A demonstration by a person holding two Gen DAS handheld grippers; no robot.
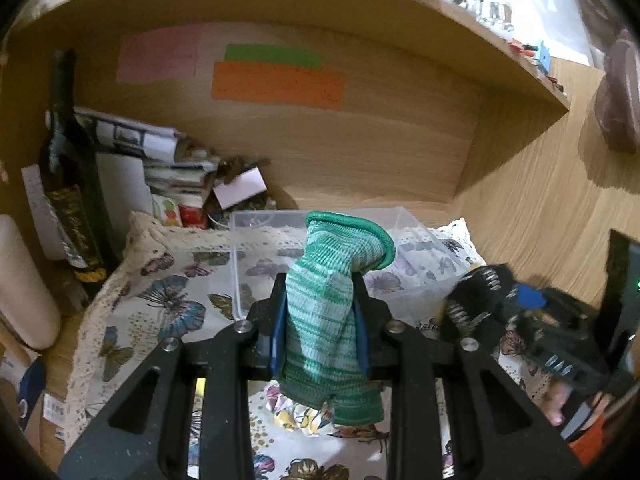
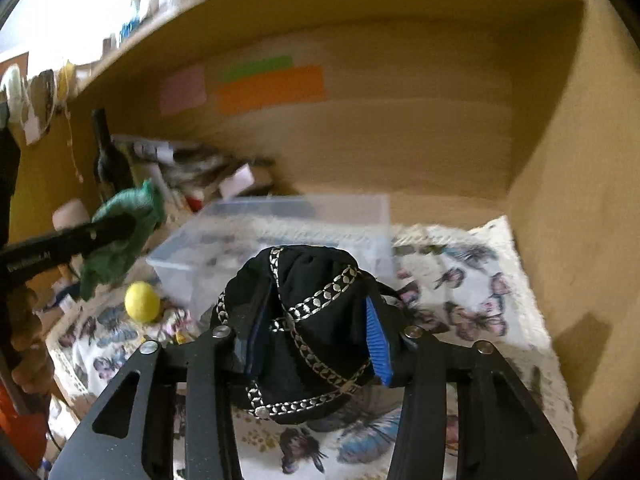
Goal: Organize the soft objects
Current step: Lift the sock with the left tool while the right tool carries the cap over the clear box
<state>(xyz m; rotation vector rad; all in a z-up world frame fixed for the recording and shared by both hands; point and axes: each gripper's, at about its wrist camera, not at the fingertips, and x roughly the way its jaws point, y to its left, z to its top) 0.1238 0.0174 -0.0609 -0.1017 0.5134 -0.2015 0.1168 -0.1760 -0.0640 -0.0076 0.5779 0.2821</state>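
My left gripper (image 1: 320,300) is shut on a green striped knit glove (image 1: 328,320) and holds it above the butterfly cloth (image 1: 160,304), just in front of the clear plastic box (image 1: 256,220). The glove also shows in the right wrist view (image 2: 124,224), at the left. My right gripper (image 2: 316,320) is shut on a black cloth with silver chain trim (image 2: 316,304), held above the cloth in front of the clear box (image 2: 280,216). That black cloth also shows in the left wrist view (image 1: 488,292), at the right. A yellow soft ball (image 2: 142,302) lies on the cloth left of the box.
The scene sits in a wooden alcove with a shelf (image 1: 280,8) overhead. A dark bottle (image 1: 72,184), stacked papers and boxes (image 1: 176,176) and a white roll (image 1: 20,288) crowd the left. Coloured paper notes (image 1: 276,80) stick on the back wall. A crumpled floral piece (image 1: 296,416) lies on the cloth.
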